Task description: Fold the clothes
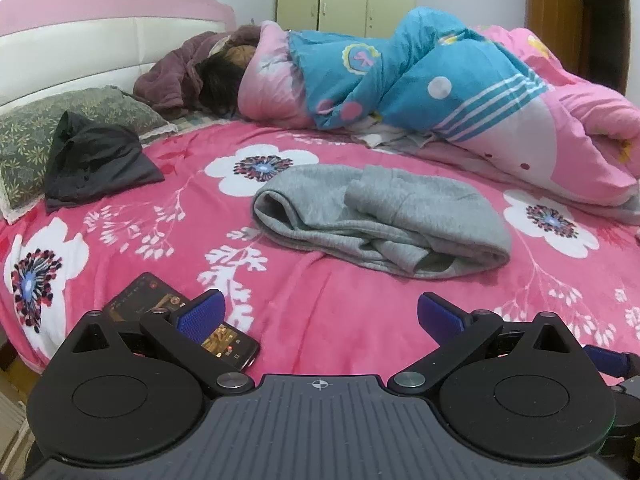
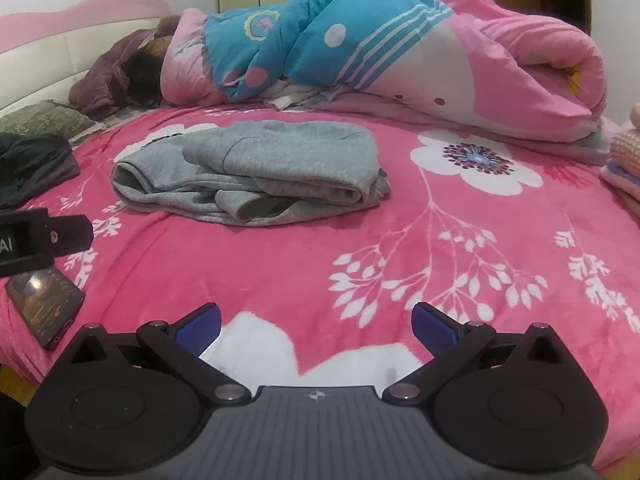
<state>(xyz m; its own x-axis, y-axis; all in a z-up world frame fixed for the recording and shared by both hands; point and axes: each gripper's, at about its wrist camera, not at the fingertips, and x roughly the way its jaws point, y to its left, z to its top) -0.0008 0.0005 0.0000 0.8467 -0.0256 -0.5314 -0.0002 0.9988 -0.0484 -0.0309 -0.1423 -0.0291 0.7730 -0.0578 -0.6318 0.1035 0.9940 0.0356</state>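
A grey garment (image 1: 380,220) lies loosely folded and rumpled in the middle of the pink flowered bed cover (image 1: 320,320). The right wrist view shows the same grey garment (image 2: 260,172) left of centre on the bed cover (image 2: 280,264). My left gripper (image 1: 320,312) is open near the bed's front edge, well short of the garment, nothing between its blue pads. My right gripper (image 2: 316,324) is open too, low over the cover, empty. A dark garment (image 1: 96,160) sits bunched at the far left against a pillow.
A person lies under a pink and blue quilt (image 1: 440,92) across the back of the bed. A phone (image 1: 188,320) rests by my left fingers, and the phone (image 2: 44,308) also shows at left in the right wrist view. Folded pale items (image 2: 624,160) sit at the right edge.
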